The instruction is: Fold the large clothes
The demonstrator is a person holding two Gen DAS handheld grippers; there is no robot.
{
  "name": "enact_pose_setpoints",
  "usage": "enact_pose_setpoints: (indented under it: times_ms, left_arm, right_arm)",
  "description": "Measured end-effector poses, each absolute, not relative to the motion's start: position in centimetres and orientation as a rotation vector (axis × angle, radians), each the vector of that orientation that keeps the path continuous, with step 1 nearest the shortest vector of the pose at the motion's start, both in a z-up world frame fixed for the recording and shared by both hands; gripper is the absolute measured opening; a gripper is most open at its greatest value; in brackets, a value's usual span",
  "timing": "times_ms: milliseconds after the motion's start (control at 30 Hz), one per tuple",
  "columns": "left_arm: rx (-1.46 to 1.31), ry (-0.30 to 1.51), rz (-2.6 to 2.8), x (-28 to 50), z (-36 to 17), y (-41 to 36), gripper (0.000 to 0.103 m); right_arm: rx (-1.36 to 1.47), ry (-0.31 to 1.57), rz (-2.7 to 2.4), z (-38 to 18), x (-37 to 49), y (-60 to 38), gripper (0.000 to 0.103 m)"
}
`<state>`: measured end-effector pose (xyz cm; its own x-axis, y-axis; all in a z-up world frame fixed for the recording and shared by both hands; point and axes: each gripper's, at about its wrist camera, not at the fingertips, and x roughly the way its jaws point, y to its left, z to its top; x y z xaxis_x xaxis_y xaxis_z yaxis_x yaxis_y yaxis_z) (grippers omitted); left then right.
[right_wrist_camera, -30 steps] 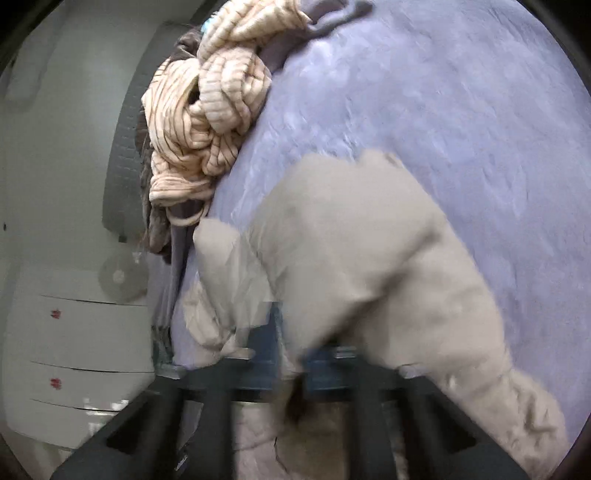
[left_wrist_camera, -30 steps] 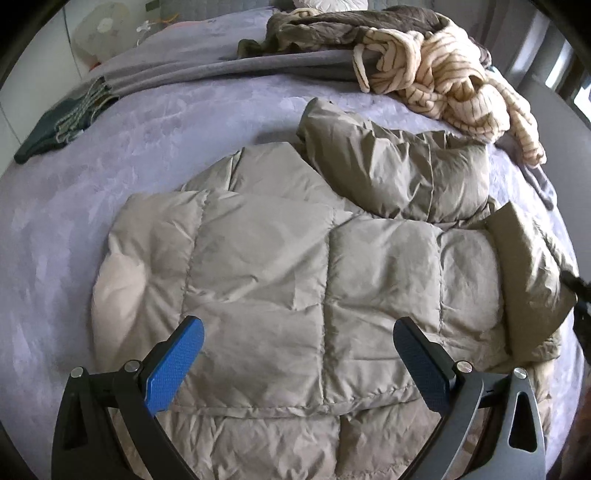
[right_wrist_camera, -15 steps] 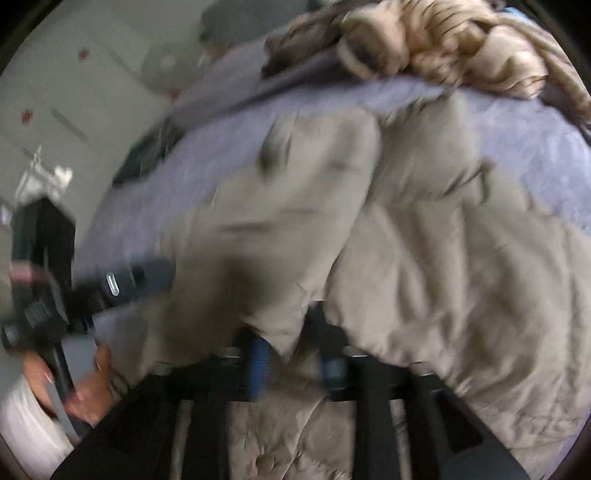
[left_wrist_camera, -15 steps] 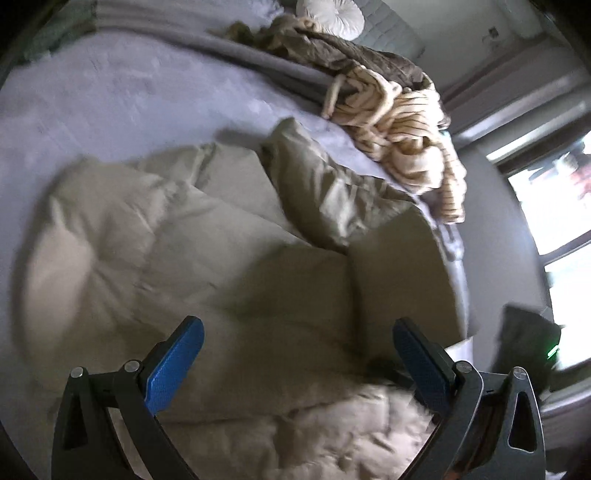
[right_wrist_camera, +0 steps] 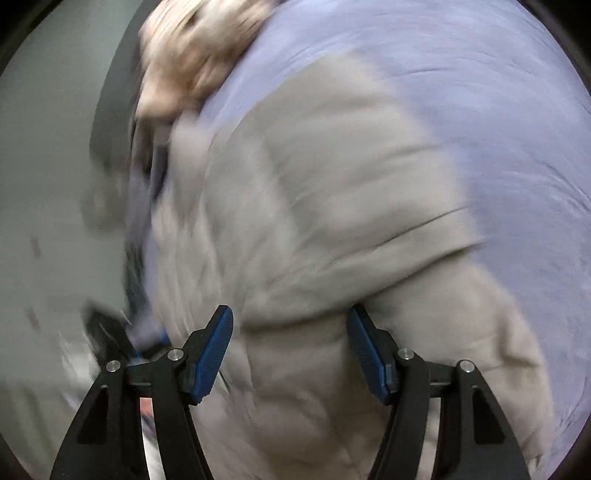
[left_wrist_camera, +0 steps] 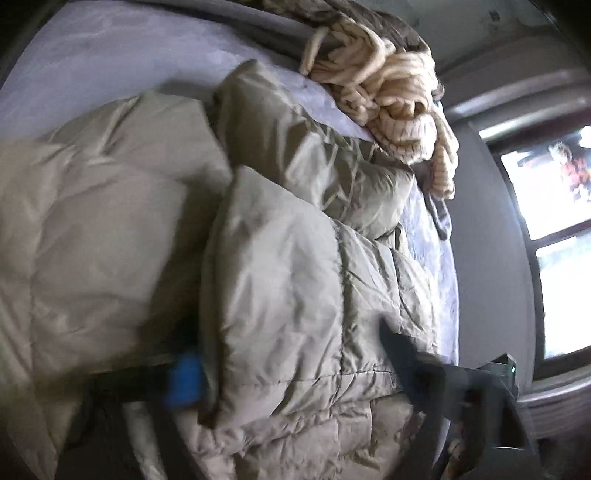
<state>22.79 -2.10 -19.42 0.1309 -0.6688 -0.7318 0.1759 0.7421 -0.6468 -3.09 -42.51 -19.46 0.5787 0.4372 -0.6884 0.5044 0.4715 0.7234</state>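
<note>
One lilac bed (left_wrist_camera: 110, 55), window (left_wrist_camera: 546, 192) nr.

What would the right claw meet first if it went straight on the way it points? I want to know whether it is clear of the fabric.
Most likely the beige puffer jacket: it fills the view ahead of the open right claw. The picture is blurred, so depth is uncertain.

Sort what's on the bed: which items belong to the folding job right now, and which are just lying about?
In the job:
- beige puffer jacket, partly folded on the bed
- left gripper, a jacket fold between its fingers
- right gripper, open over the jacket

Lying about:
- cream striped knit garment, heaped at the bed's edge
- brown garment behind it
- lavender bedspread, only the work surface
</note>
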Motion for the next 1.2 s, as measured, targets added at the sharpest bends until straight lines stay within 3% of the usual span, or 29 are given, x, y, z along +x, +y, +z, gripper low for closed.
enact_pose_setpoints:
  times_ms: [33,67,100,133,333,500,567,633,667,700,767,967,1167,1200]
  left_arm:
    - [-0.435,1.313,-0.634,22.8,-19.4,-2.5,0.014]
    - [-0.411,1.310,-0.627,22.6,-19.2,-2.7,0.011]
    - [-0.400,1.292,-0.620,22.3,-18.8,-2.5,0.011]
    - [-0.387,1.257,-0.618,21.7,-18.0,-2.2,0.011]
    - [-0.288,1.237,-0.538,18.8,-18.3,0.7,0.011]
    - [-0.215,1.248,-0.488,18.6,-20.3,0.7,0.013]
    - [-0.162,1.231,-0.430,18.4,-19.7,0.6,0.027]
    - [-0.085,1.190,-0.331,18.1,-18.4,1.1,0.063]
    - [-0.067,1.163,-0.297,18.1,-17.9,1.5,0.067]
    - [-0.065,1.135,-0.276,18.0,-17.2,2.2,0.067]
    - [-0.097,1.114,-0.280,18.2,-15.9,3.6,0.067]
    - [-0.131,1.052,-0.367,19.8,-13.2,2.2,0.059]
    - [-0.082,1.121,-0.429,19.7,-16.5,-2.2,0.059]
    - [-0.059,1.141,-0.416,19.6,-17.5,-2.5,0.059]
  right_arm:
    - [1.190,0.966,-0.088,-19.8,-3.7,-43.9,0.068]
    - [1.230,0.932,-0.123,-20.0,-4.1,-45.0,0.057]
    - [1.248,0.915,-0.140,-20.1,-4.2,-45.5,0.038]
    - [1.251,0.912,-0.160,-20.2,-4.1,-46.2,0.003]
    - [0.978,0.948,-0.085,-17.0,-0.9,-45.4,0.003]
    - [0.926,1.057,-0.122,-20.9,-0.8,-44.2,0.003]
    - [0.938,1.053,-0.125,-21.3,-1.0,-44.4,0.003]
    - [0.924,1.072,-0.119,-20.8,-1.6,-44.6,0.007]
    - [0.905,1.092,-0.105,-20.4,-1.5,-44.3,0.016]
    - [0.870,1.126,-0.071,-19.8,-0.8,-43.7,0.037]
    - [0.803,1.165,0.004,-18.4,-1.6,-42.8,0.061]
    - [0.771,0.941,-0.038,-14.1,-3.1,-46.3,0.066]
    - [1.280,0.855,-0.100,-22.3,0.5,-53.1,0.066]
    - [1.356,0.852,-0.063,-23.6,1.2,-53.3,0.050]
